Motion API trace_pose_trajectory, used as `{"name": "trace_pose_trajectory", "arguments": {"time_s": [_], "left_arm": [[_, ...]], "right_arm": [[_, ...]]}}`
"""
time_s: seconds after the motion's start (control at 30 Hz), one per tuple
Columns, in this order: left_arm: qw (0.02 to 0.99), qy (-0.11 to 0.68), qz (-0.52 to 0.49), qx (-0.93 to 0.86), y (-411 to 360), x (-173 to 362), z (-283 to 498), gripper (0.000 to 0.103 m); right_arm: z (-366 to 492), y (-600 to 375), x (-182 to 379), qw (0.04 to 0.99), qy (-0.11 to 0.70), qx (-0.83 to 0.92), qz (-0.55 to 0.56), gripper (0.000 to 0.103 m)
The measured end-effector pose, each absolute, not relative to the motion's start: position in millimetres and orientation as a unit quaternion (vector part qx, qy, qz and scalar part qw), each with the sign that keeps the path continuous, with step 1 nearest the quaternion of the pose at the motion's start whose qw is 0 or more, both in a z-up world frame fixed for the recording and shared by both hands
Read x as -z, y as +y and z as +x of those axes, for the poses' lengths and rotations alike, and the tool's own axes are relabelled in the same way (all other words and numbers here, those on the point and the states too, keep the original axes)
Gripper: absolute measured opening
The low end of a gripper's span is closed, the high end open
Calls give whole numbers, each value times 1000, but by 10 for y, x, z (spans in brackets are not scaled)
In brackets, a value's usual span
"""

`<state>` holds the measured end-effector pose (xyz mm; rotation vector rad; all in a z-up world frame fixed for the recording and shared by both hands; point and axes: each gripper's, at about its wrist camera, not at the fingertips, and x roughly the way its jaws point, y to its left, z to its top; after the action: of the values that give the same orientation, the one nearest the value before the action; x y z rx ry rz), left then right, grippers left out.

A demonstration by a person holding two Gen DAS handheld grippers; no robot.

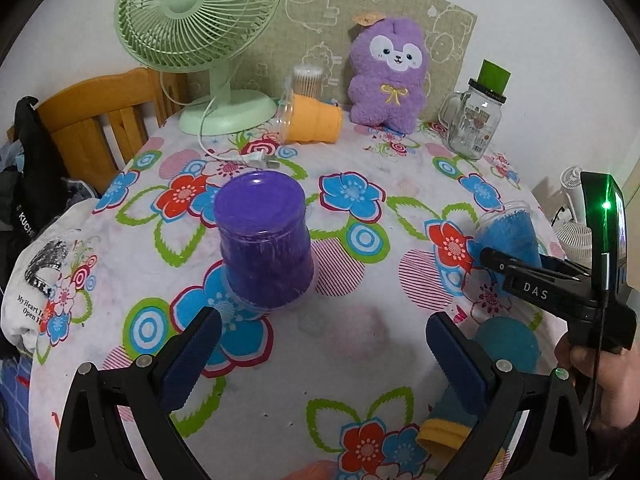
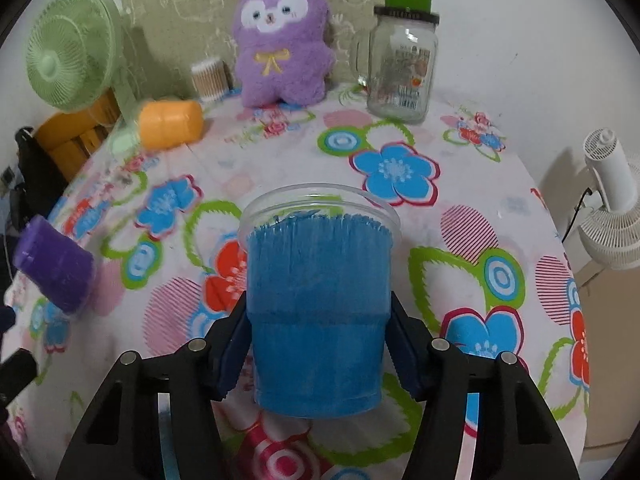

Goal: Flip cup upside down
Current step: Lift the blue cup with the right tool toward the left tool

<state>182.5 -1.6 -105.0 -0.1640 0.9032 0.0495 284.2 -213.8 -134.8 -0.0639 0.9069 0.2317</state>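
Hiding behind the right hand-held gripper (image 1: pixel 490 258): blue cup (image 1: pixel 510 232), half-covered.

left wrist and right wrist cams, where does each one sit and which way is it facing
Left wrist: on the left gripper, facing the upside-down purple cup; own open jaws, the right gripper and a hand show.
Right wrist: on the right gripper, facing the rim-up blue cup in its jaws.
Shared: both cups, purple plush, glass jar, orange cup, green fan.
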Motion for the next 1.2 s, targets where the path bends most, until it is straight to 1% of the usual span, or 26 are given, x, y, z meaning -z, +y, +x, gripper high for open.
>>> {"name": "trace_pose_trajectory", "arguments": {"time_s": [0.27,0.43,0.6,0.87,1.03,1.2], "left_arm": [[902,420,-93,-25,54,898,1538,103],[904,410,-117,-32,171,840,1143,103],[907,394,-135,-62,384,835,605,103],[893,414,-143,-106,602,1056,-28,103],[885,430,-139,-115,574,1187,-310,103],[881,442,-131,-109,461,1269,-378,103]], "right_arm": [[2238,-1845,777,913,374,-156,-34,64],[1717,-1554,610,915,349,-198,-39,64],[1329,-1319,675,907,354,-225,-35,64],[862,-941,1003,887,385,-253,-36,64],[713,-792,1228,872,411,-264,-44,64],[677,-754,1363,868,423,-255,-57,64]]}}
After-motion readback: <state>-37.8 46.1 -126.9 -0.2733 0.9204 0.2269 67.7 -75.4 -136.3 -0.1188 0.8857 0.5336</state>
